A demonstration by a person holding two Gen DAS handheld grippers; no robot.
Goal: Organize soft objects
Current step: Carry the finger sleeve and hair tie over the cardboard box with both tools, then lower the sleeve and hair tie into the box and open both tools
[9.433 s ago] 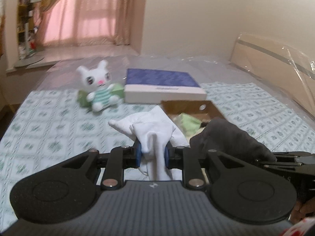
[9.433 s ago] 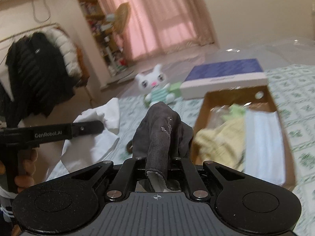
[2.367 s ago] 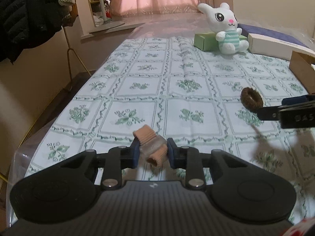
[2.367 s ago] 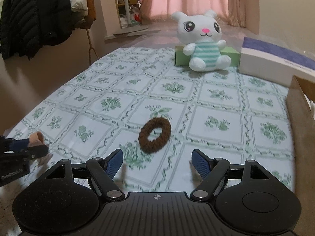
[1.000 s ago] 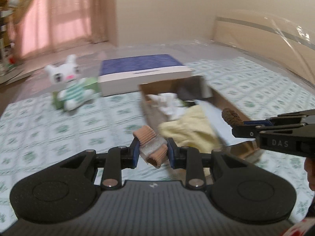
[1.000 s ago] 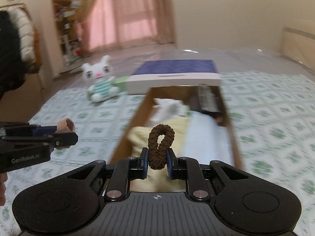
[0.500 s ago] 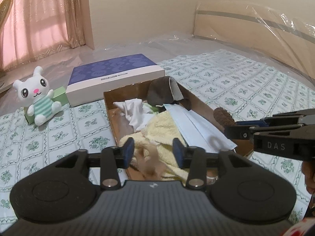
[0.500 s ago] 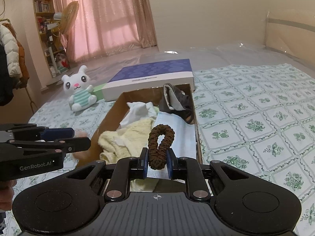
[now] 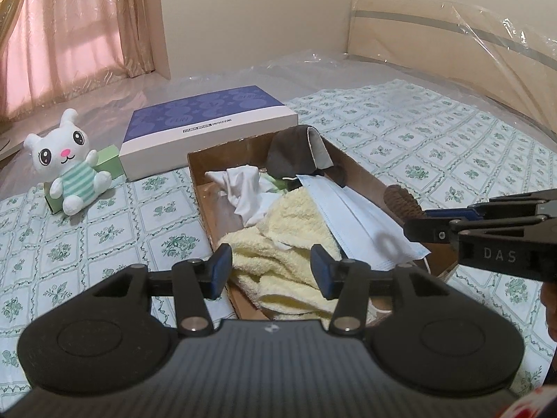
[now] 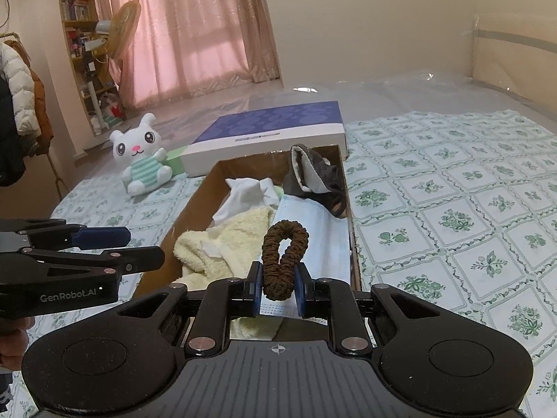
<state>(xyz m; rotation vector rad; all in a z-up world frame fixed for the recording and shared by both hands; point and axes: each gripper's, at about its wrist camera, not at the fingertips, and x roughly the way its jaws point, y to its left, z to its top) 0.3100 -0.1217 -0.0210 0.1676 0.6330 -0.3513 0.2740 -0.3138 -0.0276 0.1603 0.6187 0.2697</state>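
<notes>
Two grippers hover over the near end of the cardboard box point(image 10: 195, 205): the left gripper point(image 9: 271, 270) stands spread and empty above the yellow towel point(image 9: 278, 230), while the right gripper point(image 10: 277, 289) pinches the brown scrunchie point(image 10: 282, 256), its loop standing upright. Directly beneath and ahead lies the blue face mask point(image 10: 313, 240), so the right hand is nearer for the drop; farther back sits the plush bunny point(image 10: 141, 155).
</notes>
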